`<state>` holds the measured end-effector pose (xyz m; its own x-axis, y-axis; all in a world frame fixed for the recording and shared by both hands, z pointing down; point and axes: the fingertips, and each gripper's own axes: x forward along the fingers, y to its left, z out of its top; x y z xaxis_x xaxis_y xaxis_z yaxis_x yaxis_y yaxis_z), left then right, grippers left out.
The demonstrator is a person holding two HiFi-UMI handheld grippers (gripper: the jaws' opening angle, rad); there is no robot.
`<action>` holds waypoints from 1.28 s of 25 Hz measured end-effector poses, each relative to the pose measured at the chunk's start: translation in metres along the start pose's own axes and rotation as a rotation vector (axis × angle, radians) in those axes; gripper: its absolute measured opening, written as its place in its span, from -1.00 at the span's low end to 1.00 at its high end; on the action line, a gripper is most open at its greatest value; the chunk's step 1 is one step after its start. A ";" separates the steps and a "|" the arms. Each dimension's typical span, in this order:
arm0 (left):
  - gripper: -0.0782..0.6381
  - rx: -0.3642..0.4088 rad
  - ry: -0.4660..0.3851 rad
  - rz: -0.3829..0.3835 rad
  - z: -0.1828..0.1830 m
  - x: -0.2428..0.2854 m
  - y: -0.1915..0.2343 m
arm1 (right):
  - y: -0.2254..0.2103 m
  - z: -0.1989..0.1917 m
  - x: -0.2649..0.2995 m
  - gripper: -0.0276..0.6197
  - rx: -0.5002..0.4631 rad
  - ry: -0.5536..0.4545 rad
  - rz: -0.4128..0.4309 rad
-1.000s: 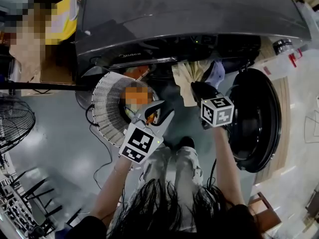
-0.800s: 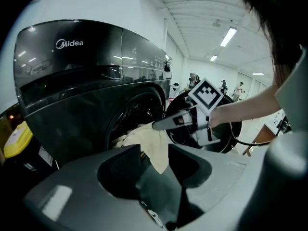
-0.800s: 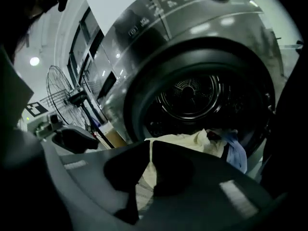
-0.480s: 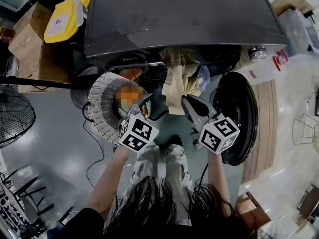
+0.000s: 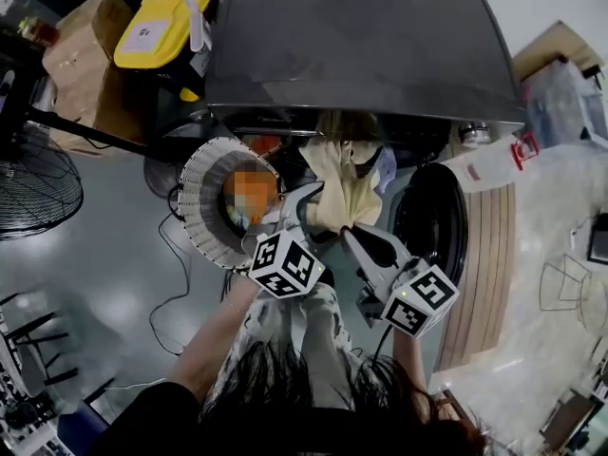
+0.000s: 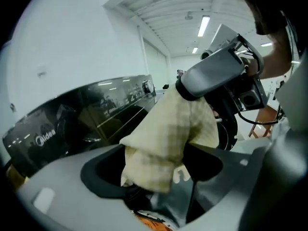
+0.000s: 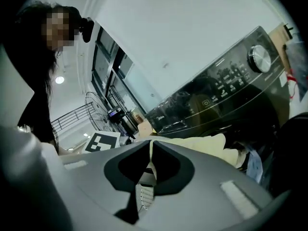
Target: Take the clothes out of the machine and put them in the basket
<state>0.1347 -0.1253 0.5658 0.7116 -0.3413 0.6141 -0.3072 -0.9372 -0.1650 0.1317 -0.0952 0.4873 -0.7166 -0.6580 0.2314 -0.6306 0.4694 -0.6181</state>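
While the right tool is clamped on a thin fold of the cream cloth, its jaws pressed almost together, the left tool has its jaws apart, and the hanging bunch of that cloth fills the gap between them. Beyond both tools' tips, the cloth runs up to the mouth of the dark washing machine and drapes over the lip of the opening. A pale blue garment shows in that mouth, just right of the cloth and ahead of the right tool. The round door hangs open close on the right tool's right side. Just left of the left tool is the white ribbed basket, with something orange inside it. Well off to the left tool's left stands a wire fan. Ahead of it, beside the machine, are a yellow container and a cardboard box.
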 end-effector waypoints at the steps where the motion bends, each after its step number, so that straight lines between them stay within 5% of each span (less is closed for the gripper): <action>1: 0.23 0.006 -0.013 0.003 0.011 -0.006 -0.002 | 0.010 0.004 -0.004 -0.78 0.000 0.007 0.015; 9: -0.57 0.049 -0.122 0.100 0.079 -0.064 -0.010 | 0.076 0.042 -0.029 -0.78 -0.072 0.028 0.134; 13: -0.63 -0.018 -0.136 0.119 0.093 -0.095 -0.005 | 0.099 0.065 -0.043 -0.72 -0.182 0.001 0.145; 18: -0.64 -0.100 -0.177 0.191 0.105 -0.142 0.014 | 0.094 0.092 -0.074 -0.19 -0.276 -0.087 0.094; 21: -0.64 -0.106 -0.201 0.240 0.114 -0.171 0.025 | 0.059 0.074 -0.073 0.05 -0.335 -0.005 0.038; 26: -0.64 -0.157 -0.271 0.306 0.130 -0.223 0.035 | 0.009 0.001 -0.031 0.25 -0.512 0.285 -0.014; 29: -0.64 -0.153 -0.310 0.358 0.146 -0.257 0.040 | 0.014 -0.017 0.014 0.31 -0.502 0.283 0.042; 32: -0.65 -0.065 -0.300 0.389 0.164 -0.286 0.040 | 0.034 -0.013 0.057 0.32 -0.427 0.219 0.095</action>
<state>0.0225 -0.0764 0.2569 0.6839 -0.6795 0.2657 -0.6183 -0.7331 -0.2834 0.0653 -0.1089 0.4890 -0.7941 -0.4827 0.3694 -0.5922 0.7514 -0.2912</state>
